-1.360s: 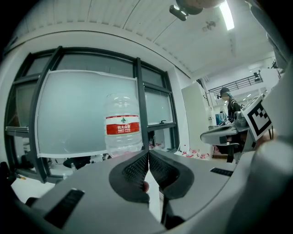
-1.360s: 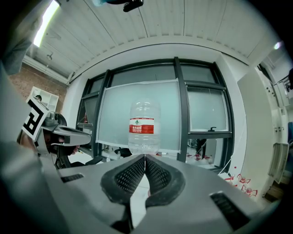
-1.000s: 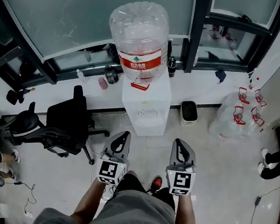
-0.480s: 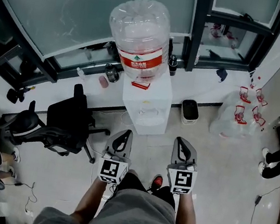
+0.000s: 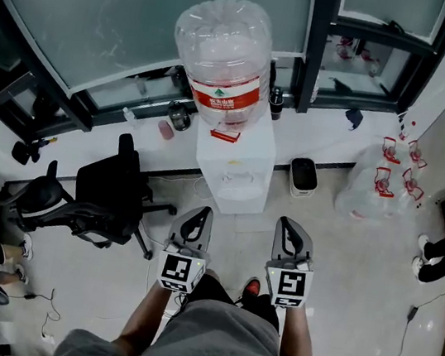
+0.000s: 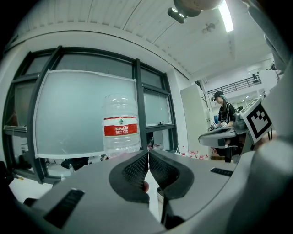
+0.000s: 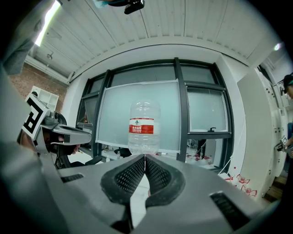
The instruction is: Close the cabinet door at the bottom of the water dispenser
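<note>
Here, water dispenser: one, white, with one bottle on top.
Cabinet door: on the water dispenser's lower front; the view is too steep to tell how it stands.
Grippers: two, left gripper and right gripper, side by side before the water dispenser, apart from it; both jaw pairs pressed together, empty.
Chair: one, left of the water dispenser.
Bin: one, right of it.

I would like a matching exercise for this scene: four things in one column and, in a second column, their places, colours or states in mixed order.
Things:
1 water bottle
2 office chair
3 small bin
4 right hand-held gripper

Descriptions:
A black, left of the water dispenser
B on top of the water dispenser
C shut, nothing between its jaws
D on the floor, just right of the water dispenser

Pairs: 1-B; 2-A; 3-D; 4-C
</note>
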Demonstrator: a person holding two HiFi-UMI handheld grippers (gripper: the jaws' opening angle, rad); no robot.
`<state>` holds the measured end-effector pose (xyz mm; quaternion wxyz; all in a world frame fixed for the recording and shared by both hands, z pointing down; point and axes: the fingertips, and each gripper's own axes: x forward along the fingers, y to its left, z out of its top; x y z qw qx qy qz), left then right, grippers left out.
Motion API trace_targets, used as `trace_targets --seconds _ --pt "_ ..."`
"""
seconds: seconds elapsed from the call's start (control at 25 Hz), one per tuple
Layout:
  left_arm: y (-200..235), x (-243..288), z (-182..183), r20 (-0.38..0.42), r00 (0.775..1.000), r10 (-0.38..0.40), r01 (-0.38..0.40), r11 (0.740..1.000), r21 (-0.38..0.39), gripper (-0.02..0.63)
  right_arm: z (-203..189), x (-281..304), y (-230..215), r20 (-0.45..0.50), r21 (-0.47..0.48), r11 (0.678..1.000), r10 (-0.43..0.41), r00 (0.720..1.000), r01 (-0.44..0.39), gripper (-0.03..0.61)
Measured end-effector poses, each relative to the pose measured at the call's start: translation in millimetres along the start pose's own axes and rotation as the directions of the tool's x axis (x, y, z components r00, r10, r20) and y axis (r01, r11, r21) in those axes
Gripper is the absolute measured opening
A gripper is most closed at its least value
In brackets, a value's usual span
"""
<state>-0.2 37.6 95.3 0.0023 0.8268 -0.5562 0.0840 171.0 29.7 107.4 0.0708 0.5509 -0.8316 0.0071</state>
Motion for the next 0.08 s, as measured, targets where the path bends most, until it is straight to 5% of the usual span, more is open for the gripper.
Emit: trace_targets --seconds 0.08 --pt "-0.8 1.3 -0.7 -0.001 1.000 -0.002 0.002 1.000 0.000 0.026 -1.2 1.3 0.1 -0.001 -0.001 1.000 0.002 1.000 -0.002 0.020"
